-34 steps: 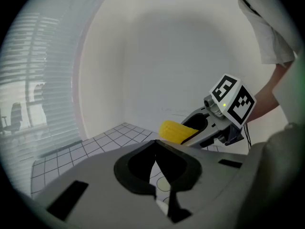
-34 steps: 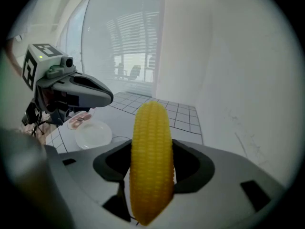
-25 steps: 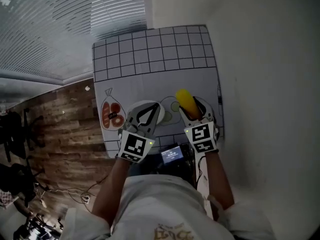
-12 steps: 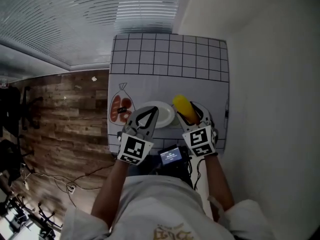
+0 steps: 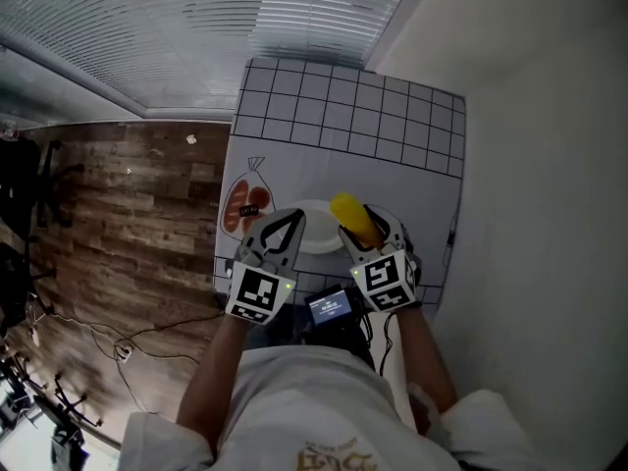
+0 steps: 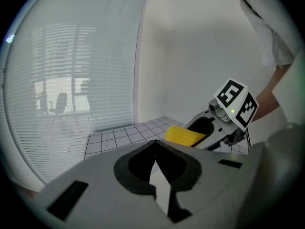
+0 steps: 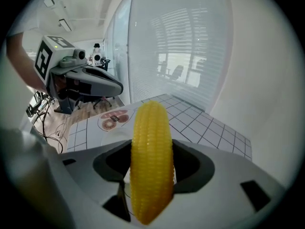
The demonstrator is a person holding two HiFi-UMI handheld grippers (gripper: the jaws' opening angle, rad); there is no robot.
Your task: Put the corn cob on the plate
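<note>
Right gripper (image 5: pixel 365 224) clamps the corn cob (image 5: pixel 350 217), left gripper (image 5: pixel 291 220) closed & empty; best lower cob flat over plate (image 5: pixel 319 232) centre w/o rolling.

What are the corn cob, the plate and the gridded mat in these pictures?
corn cob (image 7: pixel 151 161): right gripper view, the middle of its yellow length.
plate (image 5: pixel 319 230): head view, a bare white patch left of the cob.
gridded mat (image 5: pixel 343 116): head view, its far squared part.
</note>
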